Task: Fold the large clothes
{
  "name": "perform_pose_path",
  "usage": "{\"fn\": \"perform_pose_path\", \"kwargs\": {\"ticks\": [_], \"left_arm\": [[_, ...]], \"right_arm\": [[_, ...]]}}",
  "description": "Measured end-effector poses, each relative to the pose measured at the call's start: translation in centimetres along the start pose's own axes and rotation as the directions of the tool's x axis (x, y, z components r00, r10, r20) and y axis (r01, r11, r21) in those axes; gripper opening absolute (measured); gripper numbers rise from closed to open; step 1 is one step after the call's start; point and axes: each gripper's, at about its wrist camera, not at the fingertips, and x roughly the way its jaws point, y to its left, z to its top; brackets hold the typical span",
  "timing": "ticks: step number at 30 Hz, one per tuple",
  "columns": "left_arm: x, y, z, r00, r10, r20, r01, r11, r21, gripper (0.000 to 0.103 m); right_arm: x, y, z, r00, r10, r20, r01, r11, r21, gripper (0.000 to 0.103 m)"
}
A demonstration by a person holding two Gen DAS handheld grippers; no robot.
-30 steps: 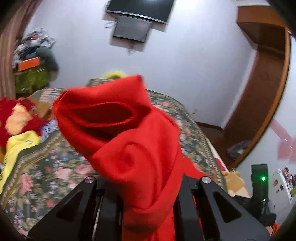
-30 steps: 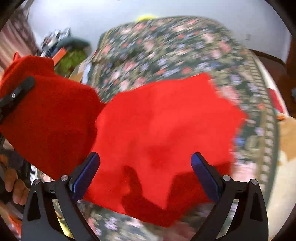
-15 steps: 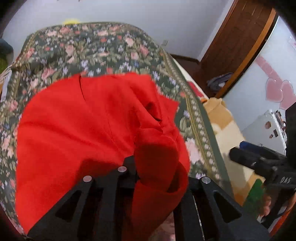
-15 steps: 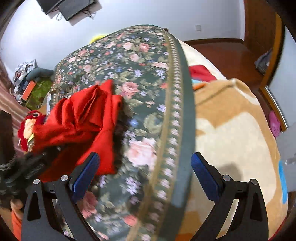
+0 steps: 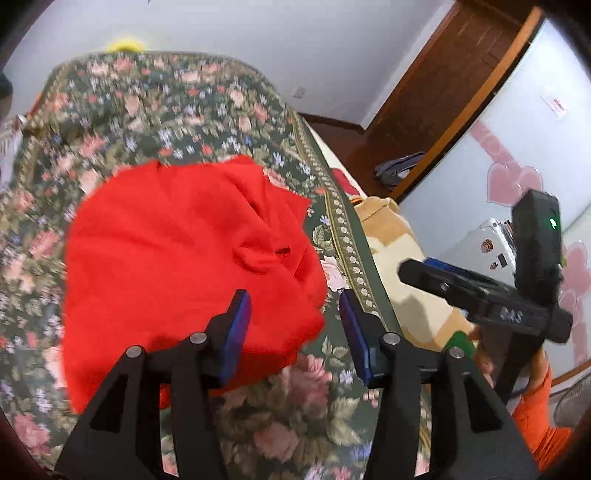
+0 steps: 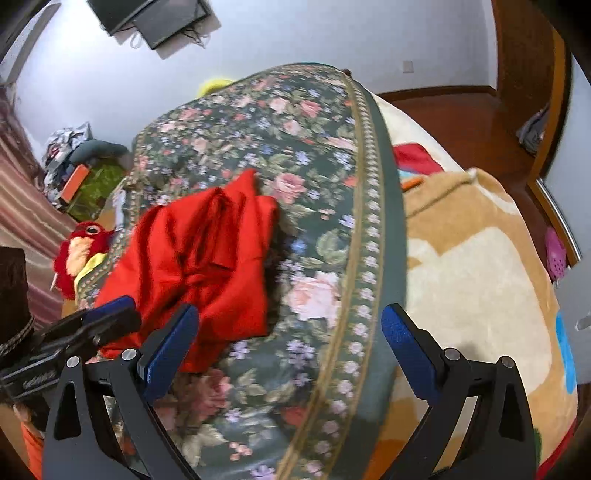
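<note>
A red garment [image 5: 177,266] lies bunched and crumpled on the floral bed cover [image 5: 155,110]. My left gripper [image 5: 295,326] hovers over its near right edge. Its jaws are opening, and the cloth shows between the blue pads [image 5: 238,328] without being pressed. In the right wrist view the same red garment [image 6: 199,266] sits left of centre. My right gripper [image 6: 290,345] stands open over the bare floral cover [image 6: 325,229], to the right of the cloth, with nothing in it. The left gripper [image 6: 92,326] shows at that view's left edge, and the right gripper [image 5: 480,291] at the left wrist view's right.
A tan and cream blanket [image 6: 472,266] hangs off the bed's right side. A red plush toy [image 6: 79,251] and a yellow item lie at the left edge. Clutter [image 6: 81,162] is piled by the far wall below a wall screen [image 6: 155,18]. A wooden door frame [image 5: 443,96] stands at the right.
The left gripper, shut on the lifted red garment before, has lowered it onto the bed and parted its jaws. The right gripper swung right, off the cloth.
</note>
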Motion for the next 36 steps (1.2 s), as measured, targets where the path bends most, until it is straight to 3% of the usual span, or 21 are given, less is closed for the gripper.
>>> {"fn": "perform_pose_path", "kwargs": {"ticks": [3, 6, 11, 15, 18, 22, 26, 29, 31, 32, 34, 36], "left_arm": [[-3.0, 0.3, -0.3, 0.994, 0.087, 0.066, -0.090, 0.995, 0.042, 0.052], [-5.0, 2.1, -0.5, 0.977, 0.178, 0.117, -0.183, 0.982, 0.037, 0.058], [-5.8, 7.5, -1.0, 0.951, 0.289, 0.107, -0.284, 0.957, -0.057, 0.058], [-4.3, 11.1, -2.2, 0.954, 0.297, 0.045, -0.290, 0.949, -0.124, 0.058], [-2.7, 12.8, -3.4, 0.967, 0.254, 0.015, -0.249, 0.957, -0.152, 0.060], [-1.8, 13.5, -4.7, 0.968, 0.248, 0.032, -0.240, 0.959, -0.151, 0.075], [-0.9, 14.3, -5.8, 0.975, 0.219, 0.033, -0.211, 0.964, -0.165, 0.083], [-0.3, 14.6, -6.5, 0.981, 0.192, 0.031, -0.183, 0.966, -0.180, 0.087], [-0.2, 14.6, -6.7, 0.983, 0.181, 0.033, -0.172, 0.967, -0.186, 0.087], [-0.2, 14.6, -6.7, 0.983, 0.179, 0.033, -0.170, 0.967, -0.188, 0.087], [-0.2, 14.6, -6.6, 0.984, 0.178, 0.022, -0.171, 0.966, -0.194, 0.087], [-0.5, 14.5, -6.3, 0.981, 0.192, 0.014, -0.186, 0.964, -0.191, 0.086]], "right_arm": [[-0.1, 1.7, 0.2, 0.999, 0.042, -0.005, -0.042, 0.999, -0.016, 0.098], [0.6, 3.3, 0.4, 0.997, 0.072, -0.023, -0.072, 0.997, -0.029, 0.098], [3.3, 6.0, 0.5, 0.987, 0.135, -0.087, -0.137, 0.990, -0.023, 0.098], [5.8, 7.2, 0.5, 0.977, 0.159, -0.144, -0.160, 0.987, 0.008, 0.098], [8.2, 7.5, 0.7, 0.969, 0.162, -0.187, -0.160, 0.987, 0.027, 0.098], [10.8, 7.2, 0.9, 0.964, 0.139, -0.225, -0.128, 0.990, 0.059, 0.098], [12.0, 7.4, 0.8, 0.964, 0.128, -0.233, -0.121, 0.992, 0.047, 0.094], [12.4, 8.5, 0.5, 0.966, 0.110, -0.235, -0.116, 0.993, -0.014, 0.078], [12.7, 9.2, 0.4, 0.964, 0.110, -0.242, -0.125, 0.991, -0.048, 0.056], [12.7, 9.7, 0.3, 0.966, 0.101, -0.238, -0.120, 0.990, -0.067, 0.052], [12.4, 10.3, 0.4, 0.971, 0.101, -0.216, -0.124, 0.988, -0.095, 0.023], [11.8, 10.5, 0.9, 0.972, 0.130, -0.198, -0.149, 0.985, -0.084, 0.011]]}}
